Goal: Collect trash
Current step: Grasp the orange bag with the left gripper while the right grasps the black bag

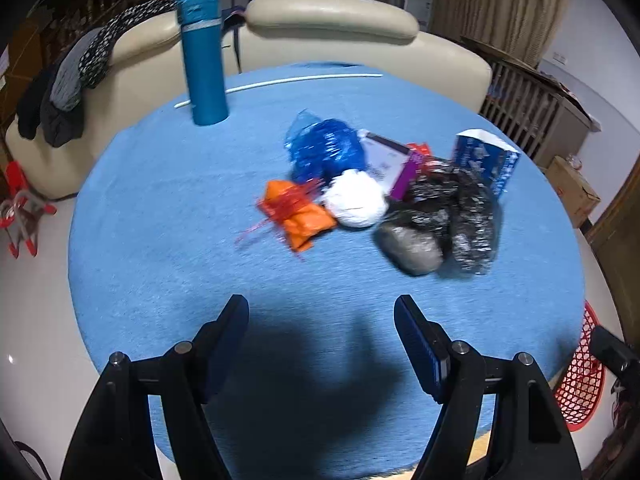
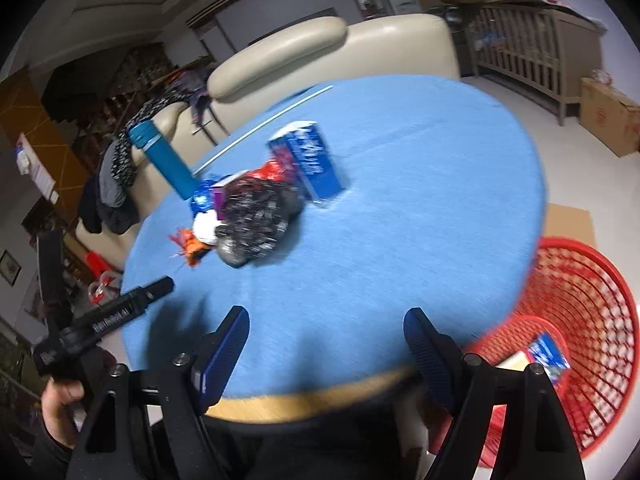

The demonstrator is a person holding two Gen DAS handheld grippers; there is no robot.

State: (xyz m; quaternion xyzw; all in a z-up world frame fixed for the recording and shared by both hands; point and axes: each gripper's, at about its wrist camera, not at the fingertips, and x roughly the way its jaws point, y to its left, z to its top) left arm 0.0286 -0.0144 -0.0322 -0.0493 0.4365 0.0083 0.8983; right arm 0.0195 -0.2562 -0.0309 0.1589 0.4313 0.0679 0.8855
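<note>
A heap of trash lies on the round blue table (image 1: 160,208): an orange wrapper (image 1: 298,210), a white crumpled ball (image 1: 356,198), a blue foil bag (image 1: 326,150), black crinkled bags (image 1: 460,204), a grey lump (image 1: 412,248) and a blue box (image 1: 486,160). My left gripper (image 1: 322,320) is open and empty, hovering over the table short of the heap. My right gripper (image 2: 326,334) is open and empty above the table's near edge; the heap (image 2: 252,208) lies ahead to its left. A red basket (image 2: 576,320) stands on the floor at right with a blue packet (image 2: 548,354) inside.
A tall teal bottle (image 1: 204,56) stands at the table's far side next to a white rod (image 1: 300,80). A cream sofa (image 1: 332,20) with draped clothes is behind. A cardboard box (image 2: 608,116) and wooden crib (image 2: 528,44) are at the right. The left gripper's body (image 2: 116,312) shows in the right wrist view.
</note>
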